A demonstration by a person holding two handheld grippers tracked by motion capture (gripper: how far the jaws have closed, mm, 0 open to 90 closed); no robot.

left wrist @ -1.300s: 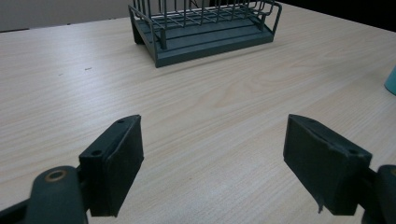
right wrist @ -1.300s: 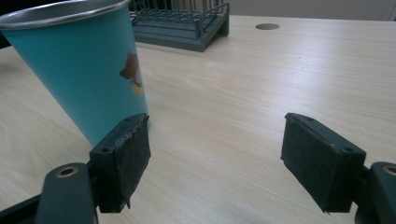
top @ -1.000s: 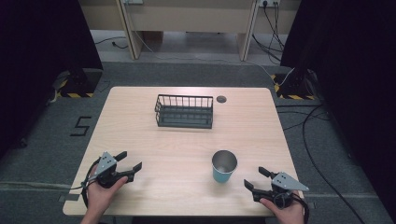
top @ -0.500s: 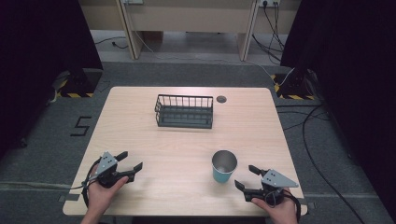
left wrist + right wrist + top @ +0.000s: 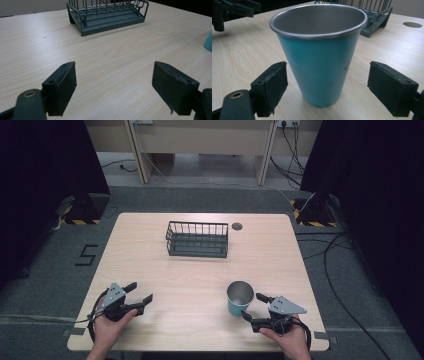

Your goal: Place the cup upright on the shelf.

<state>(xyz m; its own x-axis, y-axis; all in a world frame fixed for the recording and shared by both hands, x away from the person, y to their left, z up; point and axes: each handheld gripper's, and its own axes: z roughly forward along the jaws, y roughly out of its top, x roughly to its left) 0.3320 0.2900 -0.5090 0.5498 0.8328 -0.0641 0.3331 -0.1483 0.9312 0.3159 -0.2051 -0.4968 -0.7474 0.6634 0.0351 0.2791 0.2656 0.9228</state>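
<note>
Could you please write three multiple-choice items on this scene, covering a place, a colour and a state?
1. Where is the cup?
A. inside the rack
B. on the table, before the right tongs
C. beside the left tongs

2. What colour is the cup's outside?
A. red
B. black
C. blue-green

3. How do the right tongs stand?
A. open, with the cup in front of the gap
B. shut on the cup
C. shut on the rack

Answers:
1 B: the cup stands on the table, apart from the rack and far from the left tongs.
2 C: the right gripper view shows its wall blue-green, metal inside.
3 A: both pads stand clear of the cup's wall.
</note>
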